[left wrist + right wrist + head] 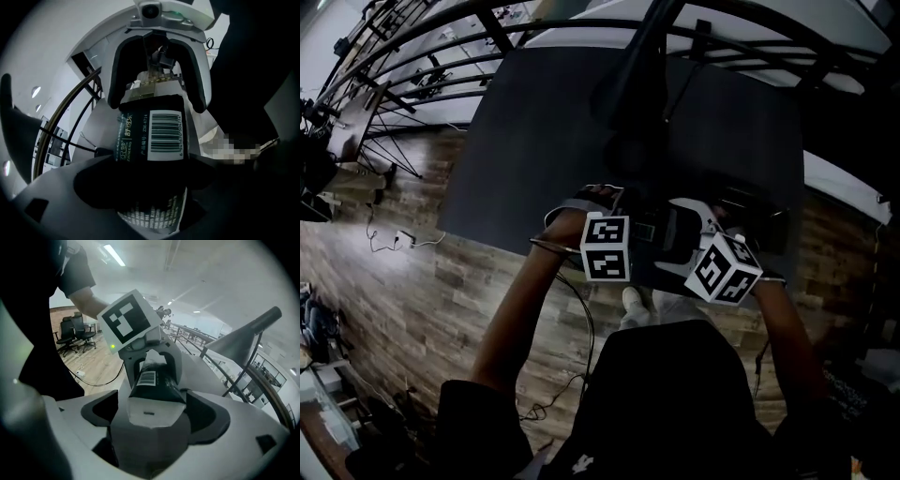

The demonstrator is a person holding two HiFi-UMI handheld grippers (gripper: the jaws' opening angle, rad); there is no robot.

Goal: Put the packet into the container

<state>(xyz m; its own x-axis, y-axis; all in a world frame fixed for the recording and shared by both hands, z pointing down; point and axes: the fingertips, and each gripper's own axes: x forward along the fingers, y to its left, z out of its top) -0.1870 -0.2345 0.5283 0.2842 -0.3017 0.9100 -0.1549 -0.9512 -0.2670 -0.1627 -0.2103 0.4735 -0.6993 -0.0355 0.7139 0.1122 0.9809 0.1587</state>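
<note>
Barcoded "ZM-4714" packet (154,136) pinched by left gripper (150,180); right gripper (152,420) spread around its white end.

The packet (154,136) sits between the jaws of the left gripper (150,180), and its far end lies between the jaws of the right gripper (150,420), which faces it from the right; both hang over the near edge of the table (534,141), with a shoe (635,305) on the floor (441,300) below.
</note>
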